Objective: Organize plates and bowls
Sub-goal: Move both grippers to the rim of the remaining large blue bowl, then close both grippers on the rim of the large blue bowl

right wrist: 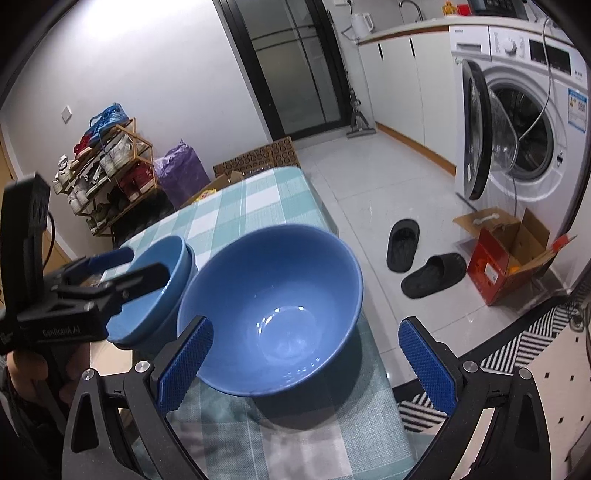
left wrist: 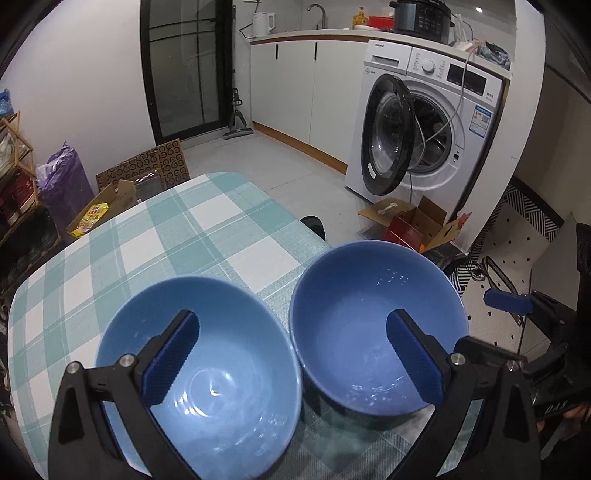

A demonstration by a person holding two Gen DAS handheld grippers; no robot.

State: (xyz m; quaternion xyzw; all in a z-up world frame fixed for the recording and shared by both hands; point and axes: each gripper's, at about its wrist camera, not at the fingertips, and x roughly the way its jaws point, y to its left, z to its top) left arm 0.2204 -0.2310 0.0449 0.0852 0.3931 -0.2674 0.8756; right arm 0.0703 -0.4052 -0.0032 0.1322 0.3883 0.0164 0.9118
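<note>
stage: early, nothing stacked | two blue bowls: left bowl point(left wrist: 207, 354), right bowl point(right wrist: 273, 314) side by side near table point(left wrist: 155, 236) right edge | left gripper point(left wrist: 291, 362) released above them | right gripper point(right wrist: 306, 362) released, straddling right bowl | left: nest bowls; no plates seen

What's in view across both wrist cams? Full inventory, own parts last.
bowls: 2, blue, side by side on the table, left bowl, right bowl
table: 1, teal and white check cloth, under the bowls
washing machine: 1, white, door open, right of the table
slippers: 2, black, on the floor by the washer
cardboard box: 1, red and brown, open, floor by the washer
shoe rack: 1, wood, full of shoes, by the left wall
bag: 1, purple, beside the rack
kettle: 1, white, on the counter
left gripper: open, over both bowls
right gripper: open, around the right bowl's near side
hand: 1, holding the left gripper
</note>
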